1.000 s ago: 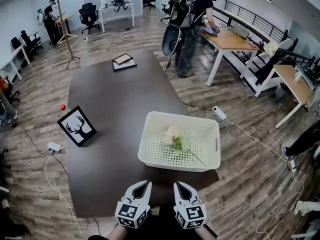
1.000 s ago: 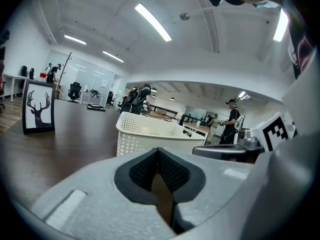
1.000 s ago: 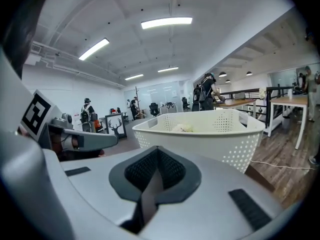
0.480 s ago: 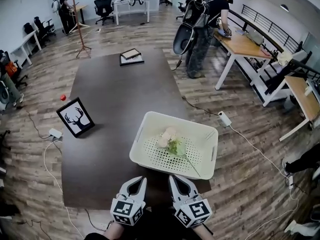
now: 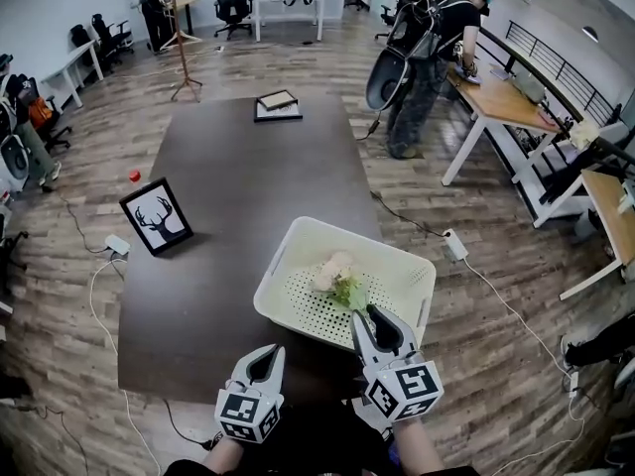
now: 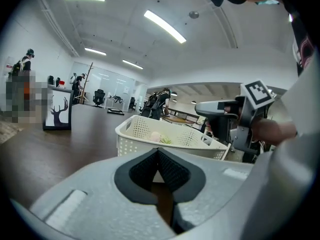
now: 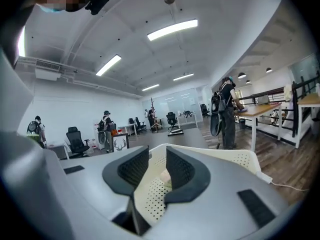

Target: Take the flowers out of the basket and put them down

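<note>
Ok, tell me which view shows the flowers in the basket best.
The head view: it looks down into the basket, showing the flowers, pale blooms and green leaves. The left gripper view catches only bloom tops over the rim; the right gripper view, a pale sliver inside.

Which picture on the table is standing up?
The deer picture stands propped upright by the table's left edge; the other frame lies flat at the far end.
</note>
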A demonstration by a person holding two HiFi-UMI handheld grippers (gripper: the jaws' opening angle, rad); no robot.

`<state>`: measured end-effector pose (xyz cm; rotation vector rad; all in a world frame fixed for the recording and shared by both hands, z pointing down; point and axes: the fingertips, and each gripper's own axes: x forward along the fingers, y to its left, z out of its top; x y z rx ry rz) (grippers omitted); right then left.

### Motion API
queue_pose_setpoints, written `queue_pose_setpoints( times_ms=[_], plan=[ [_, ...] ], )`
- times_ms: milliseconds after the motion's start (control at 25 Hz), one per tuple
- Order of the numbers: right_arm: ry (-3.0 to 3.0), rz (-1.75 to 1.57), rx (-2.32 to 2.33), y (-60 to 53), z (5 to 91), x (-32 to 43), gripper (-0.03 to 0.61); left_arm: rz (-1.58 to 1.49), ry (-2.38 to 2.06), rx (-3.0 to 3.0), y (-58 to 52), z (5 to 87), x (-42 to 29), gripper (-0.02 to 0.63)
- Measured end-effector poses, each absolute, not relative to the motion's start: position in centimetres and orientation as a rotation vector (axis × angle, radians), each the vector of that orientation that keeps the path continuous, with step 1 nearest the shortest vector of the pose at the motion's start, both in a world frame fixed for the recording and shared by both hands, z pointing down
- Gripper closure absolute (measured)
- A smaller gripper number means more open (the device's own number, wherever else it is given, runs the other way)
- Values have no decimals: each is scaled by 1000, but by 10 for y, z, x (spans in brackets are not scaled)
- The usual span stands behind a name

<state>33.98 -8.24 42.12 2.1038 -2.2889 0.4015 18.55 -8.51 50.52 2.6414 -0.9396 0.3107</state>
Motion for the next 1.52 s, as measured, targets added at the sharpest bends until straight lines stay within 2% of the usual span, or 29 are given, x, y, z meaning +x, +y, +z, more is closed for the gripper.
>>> queue_pose_setpoints(
  times_ms=[160, 520, 1520],
  plan=[
    [-2250, 424, 2002, -105, 438, 352, 377, 310, -975, 2629, -86, 507, 189, 604],
    [-2215, 461, 1879, -137, 468, 364, 278, 313, -1054, 2597, -87, 508, 182, 604],
    [-2106, 747, 1620, -179, 546, 391, 275, 337, -1167, 2540, -96, 511, 175, 604]
  ],
)
